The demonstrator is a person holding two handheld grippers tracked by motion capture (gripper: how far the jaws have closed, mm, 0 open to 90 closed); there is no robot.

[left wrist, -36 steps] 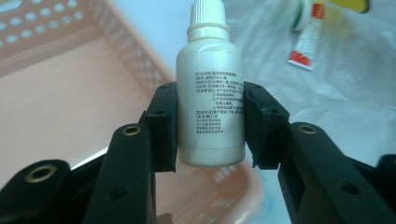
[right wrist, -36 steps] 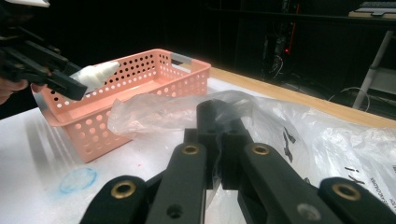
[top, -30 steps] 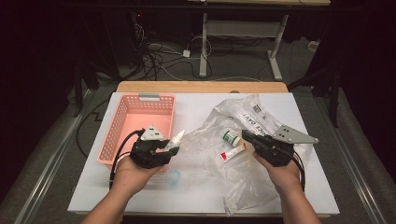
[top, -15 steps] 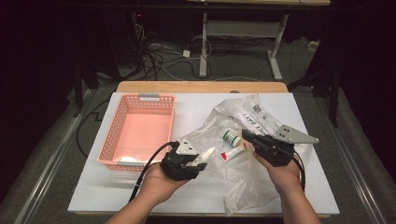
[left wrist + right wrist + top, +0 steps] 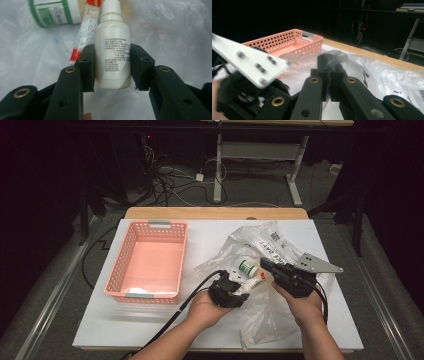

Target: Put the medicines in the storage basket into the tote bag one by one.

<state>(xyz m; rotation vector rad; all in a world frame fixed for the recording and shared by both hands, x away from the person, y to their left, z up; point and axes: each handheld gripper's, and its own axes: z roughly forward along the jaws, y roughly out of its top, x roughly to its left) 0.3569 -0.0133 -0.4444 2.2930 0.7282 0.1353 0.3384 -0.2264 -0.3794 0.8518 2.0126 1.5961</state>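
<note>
Two hands come in from the bottom of the high view, each carrying a gripper over the white desk (image 5: 150,330). The left hand (image 5: 202,307) lies low and palm-up under the left gripper (image 5: 243,287), which points toward the right gripper and toward the far edge, its cable trailing back along the forearm. In the left gripper view its jaws are clamped on a white dropper bottle (image 5: 113,47); both pads press the bottle's printed sides, and the ribbed cap points away from the camera. The bottle sits just above the crinkled clear plastic bag (image 5: 265,315) that spreads over the right half of the desk.

The right hand (image 5: 302,302) holds the right gripper (image 5: 266,265) level, pointing to the left, with the grey three-cornered plate on top. In the right gripper view its jaws are together, pinching a fold of the bag's film (image 5: 332,60) and lifting it.

Lying at the bag, just beyond the held bottle, are a green-and-white jar (image 5: 56,11) on its side and a red-and-white tube (image 5: 83,35) beside it; the tube runs along the bottle's left side in the left gripper view. Whether they lie inside the film or on top of it I cannot tell.

On the left half of the desk stands a pink perforated basket (image 5: 120,270), well apart from both grippers.
</note>
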